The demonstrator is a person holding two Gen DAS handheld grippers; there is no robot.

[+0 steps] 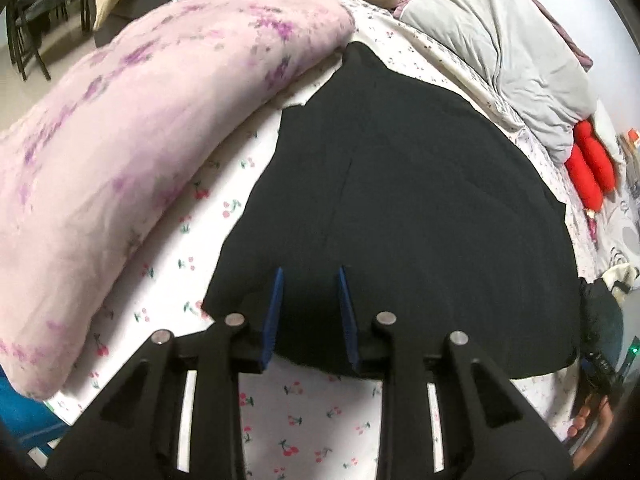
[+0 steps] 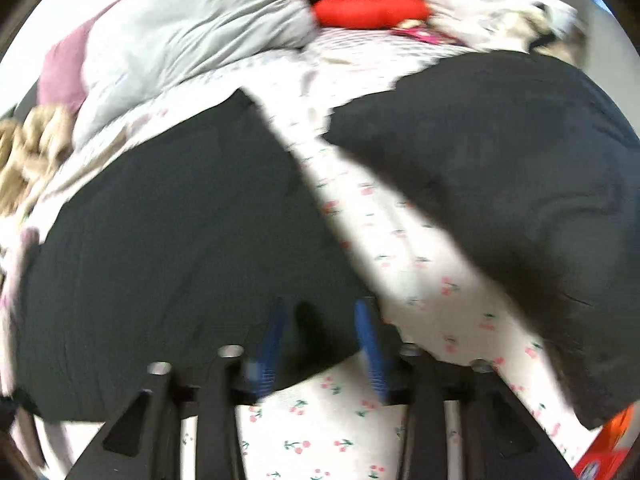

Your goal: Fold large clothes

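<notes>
A large black garment lies spread flat on the cherry-print bed sheet. My left gripper hovers over its near edge with the blue pads apart and nothing pinched between them. In the blurred right wrist view, my right gripper stands open over the near right corner of the same black garment, and no cloth is caught in its jaws. A second black mass of fabric lies to the right across a strip of bare sheet. I cannot tell whether it belongs to the same garment.
A pink floral quilt lies along the left of the garment, and a grey duvet is bunched at the far right. Red plush cushions sit beyond it. A person's hand shows at the right edge. An orange box is at the bed's corner.
</notes>
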